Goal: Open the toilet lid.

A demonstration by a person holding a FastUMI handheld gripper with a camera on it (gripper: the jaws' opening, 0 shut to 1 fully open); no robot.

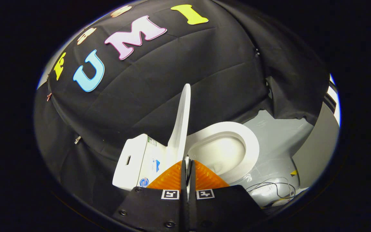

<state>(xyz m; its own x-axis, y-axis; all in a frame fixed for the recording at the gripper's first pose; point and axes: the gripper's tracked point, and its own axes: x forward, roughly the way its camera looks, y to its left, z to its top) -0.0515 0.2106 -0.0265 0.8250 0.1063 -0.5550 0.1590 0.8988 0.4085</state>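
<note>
One glossy white plastic toilet lid (181, 122) was seen at the centre of the frame, raised nearly upright and edge-on. Its lower edge was pinched between the fingers of the hand-held gripper (187, 166), which were closed almost together on it. The white oval toilet seat and bowl (237, 141) lay uncovered at right, the white tank (134, 161) at lower left. The task was judged nearly complete.

Glossy smooth plastic toilet lid (181, 122) and seat (237, 141); matt creased cloth wall (159, 80).
</note>
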